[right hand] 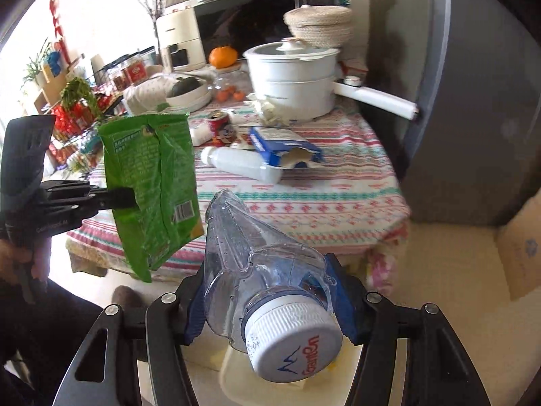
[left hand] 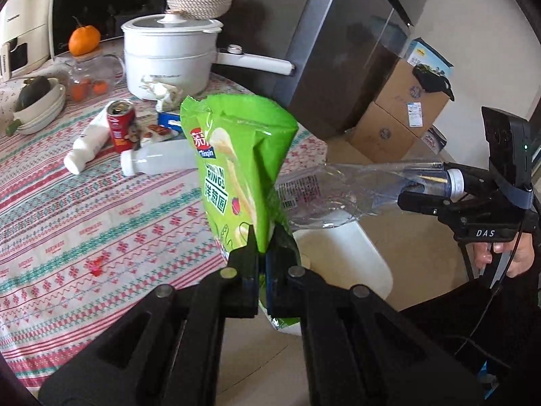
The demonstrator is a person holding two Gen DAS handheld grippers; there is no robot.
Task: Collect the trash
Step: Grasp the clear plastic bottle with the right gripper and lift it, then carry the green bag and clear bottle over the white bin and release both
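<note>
We held left tool [left hand: 262,237] clenched on crinkled green foil snack bag [left hand: 236,169], right tool [right hand: 270,308] clenched on crushed clear plastic bottle [right hand: 250,257]; both hung directly above white bin [left hand: 341,257], bottle's long axis level.

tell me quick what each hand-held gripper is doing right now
Left hand-held gripper: closed on the green snack bag, held off the table.
Right hand-held gripper: closed on the crushed clear plastic bottle near its cap end.

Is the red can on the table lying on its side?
No, the red can stands upright on the table, its open top facing up, between two white bottles lying down.
</note>
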